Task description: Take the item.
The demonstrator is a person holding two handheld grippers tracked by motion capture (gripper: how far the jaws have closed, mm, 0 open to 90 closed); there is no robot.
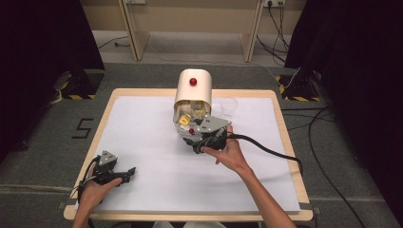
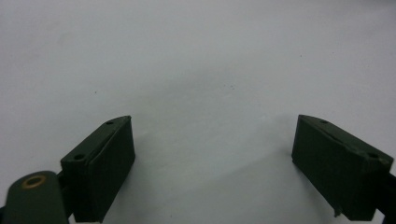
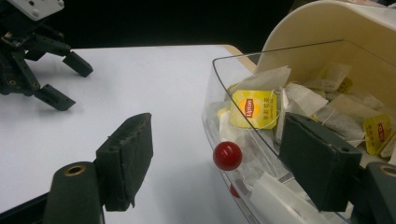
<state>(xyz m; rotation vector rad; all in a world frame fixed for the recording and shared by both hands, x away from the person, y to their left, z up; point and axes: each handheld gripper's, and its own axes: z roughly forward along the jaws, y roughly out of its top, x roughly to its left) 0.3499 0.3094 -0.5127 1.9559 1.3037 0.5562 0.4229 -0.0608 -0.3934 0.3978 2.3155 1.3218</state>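
A cream box (image 1: 192,92) with a red knob stands at the table's far middle. Its clear drawer (image 1: 186,124) is pulled out and holds several tea bags (image 3: 254,108) with yellow tags. On the drawer's front sits a small red knob (image 3: 227,155). My right gripper (image 1: 192,142) is at the drawer's front. Seen from the right gripper view, my right gripper (image 3: 217,129) is open, with the red knob in the gap between the jaws and neither pad touching it. My left gripper (image 1: 129,173) rests open on the white sheet at the near left, and its jaws (image 2: 212,123) hold nothing.
A clear plastic cup (image 1: 229,108) stands just right of the box. The white sheet (image 1: 142,123) covers a wood-edged table. The right gripper's black cable (image 1: 271,151) trails off to the right. The left gripper (image 3: 70,81) also appears far off across the sheet.
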